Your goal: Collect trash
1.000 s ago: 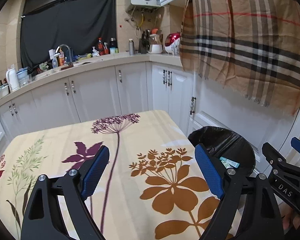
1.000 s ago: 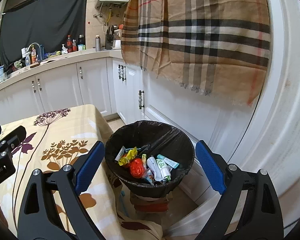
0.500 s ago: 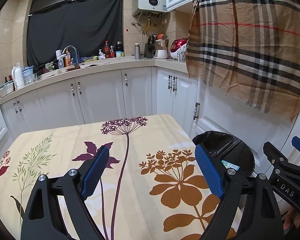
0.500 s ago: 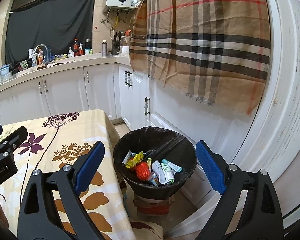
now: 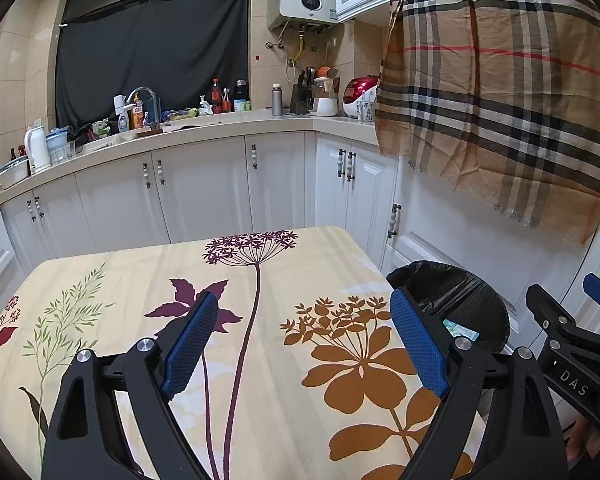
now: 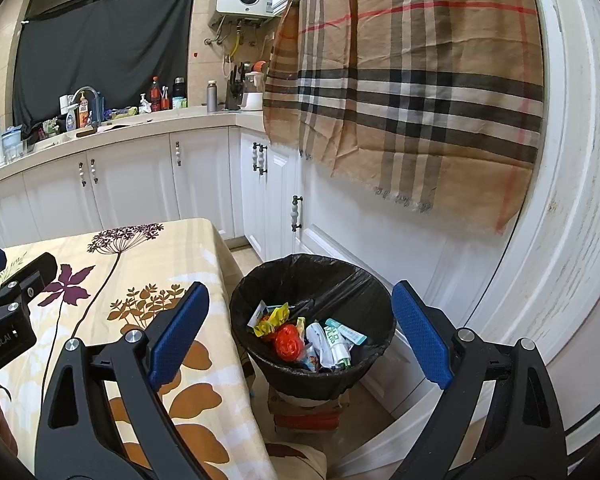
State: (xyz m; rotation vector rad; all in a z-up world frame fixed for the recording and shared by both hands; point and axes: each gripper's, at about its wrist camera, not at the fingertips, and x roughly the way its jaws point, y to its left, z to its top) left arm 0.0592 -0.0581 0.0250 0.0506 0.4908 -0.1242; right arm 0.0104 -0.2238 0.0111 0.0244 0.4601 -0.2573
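Observation:
A black-lined trash bin [image 6: 260, 280] stands on the floor beside the table's right edge and holds several wrappers [image 6: 308, 336]. It also shows in the left wrist view [image 5: 460, 300], partly hidden by my finger. My left gripper [image 5: 304, 332] is open and empty above the floral tablecloth [image 5: 260, 272]. My right gripper [image 6: 300, 328] is open and empty, above and in front of the bin. No trash shows on the table.
White kitchen cabinets [image 5: 204, 188] and a cluttered counter [image 5: 180, 120] run along the back. A plaid cloth [image 6: 420, 100] hangs over the white door at the right. A box [image 6: 304, 412] sits under the bin.
Both grippers have risen and tilted up, so more of the kitchen shows. Both stay open and empty. The bin's contents are unchanged.

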